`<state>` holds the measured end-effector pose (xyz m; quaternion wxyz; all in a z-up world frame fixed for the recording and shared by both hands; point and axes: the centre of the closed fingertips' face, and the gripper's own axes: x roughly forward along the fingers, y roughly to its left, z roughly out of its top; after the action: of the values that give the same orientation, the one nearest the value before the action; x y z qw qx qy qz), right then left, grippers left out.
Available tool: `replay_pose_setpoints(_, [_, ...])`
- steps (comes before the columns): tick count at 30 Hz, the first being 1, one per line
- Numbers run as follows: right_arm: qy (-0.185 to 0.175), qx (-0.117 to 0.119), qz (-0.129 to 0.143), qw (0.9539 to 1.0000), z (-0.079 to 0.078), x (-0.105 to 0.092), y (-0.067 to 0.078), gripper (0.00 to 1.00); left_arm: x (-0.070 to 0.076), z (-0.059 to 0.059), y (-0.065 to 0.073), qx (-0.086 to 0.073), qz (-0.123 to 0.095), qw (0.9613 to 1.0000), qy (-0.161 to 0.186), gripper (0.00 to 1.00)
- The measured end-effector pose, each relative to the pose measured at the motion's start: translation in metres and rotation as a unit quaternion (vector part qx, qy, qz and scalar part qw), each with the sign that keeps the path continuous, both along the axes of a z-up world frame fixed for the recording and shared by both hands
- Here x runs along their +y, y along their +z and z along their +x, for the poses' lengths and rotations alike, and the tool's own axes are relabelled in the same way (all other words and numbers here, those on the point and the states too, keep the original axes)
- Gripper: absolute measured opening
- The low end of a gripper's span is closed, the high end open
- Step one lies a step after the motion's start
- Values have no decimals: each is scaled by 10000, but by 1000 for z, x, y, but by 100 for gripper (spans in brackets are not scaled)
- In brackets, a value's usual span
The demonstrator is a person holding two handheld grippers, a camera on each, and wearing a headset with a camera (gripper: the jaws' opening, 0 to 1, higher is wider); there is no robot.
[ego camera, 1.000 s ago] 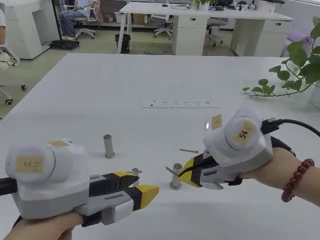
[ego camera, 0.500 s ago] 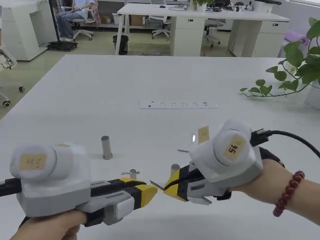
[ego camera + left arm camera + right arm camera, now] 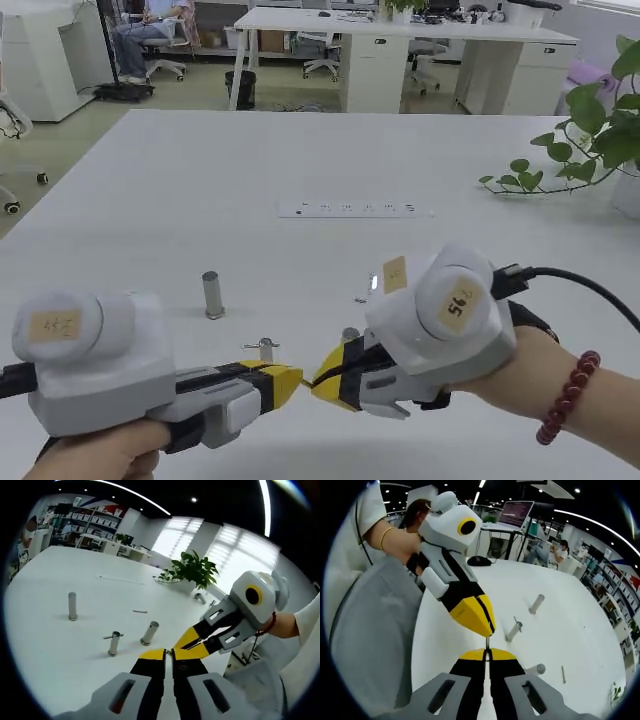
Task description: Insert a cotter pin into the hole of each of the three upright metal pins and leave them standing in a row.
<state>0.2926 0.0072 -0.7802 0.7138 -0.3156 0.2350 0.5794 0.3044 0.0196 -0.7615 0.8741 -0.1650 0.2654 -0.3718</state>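
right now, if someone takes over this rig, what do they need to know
Right gripper: shut on the held cotter, above the table.
Left gripper: shut, tip to tip with the right one at that cotter's other end; whether it grips it is unclear.
Things: left pin, middle pin and right pin stand upright but not in a straight line. A loose cotter lies on the table beyond the right pin.
Done: the middle pin has a cotter through it.
Left: cotters into the left and right pins, then line up all three.
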Motion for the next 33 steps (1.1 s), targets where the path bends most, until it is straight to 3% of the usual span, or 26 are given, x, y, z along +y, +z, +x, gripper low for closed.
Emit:
replay_pose_setpoints(9, [52, 7, 54, 10000, -1, 1, -1, 3, -4, -5, 2, -15, -129, 9999, -112, 1])
replay_pose_setpoints(15, [46, 27, 172, 9998, -2, 3, -1, 5, -4, -5, 5, -125, -89, 9998, -139, 0])
replay_pose_setpoints(18, [-45, 209, 336, 9992, -2, 4, -1, 11, -3, -3, 6, -167, -55, 9998, -132, 0])
replay_pose_setpoints(22, [-152, 375, 456, 9981, -2, 2, -1, 12, -2, -3, 8, -280, 20, 9994, -212, 0])
replay_pose_setpoints(28, [-201, 704, 667, 9951, -2, -2, 1, 14, -1, -8, 5, -479, 308, 9972, -494, 0])
replay_pose_setpoints(33, [-70, 1196, 797, 9896, -10, -4, -2, 16, -4, -13, 3, -611, 422, 9944, -757, 0])
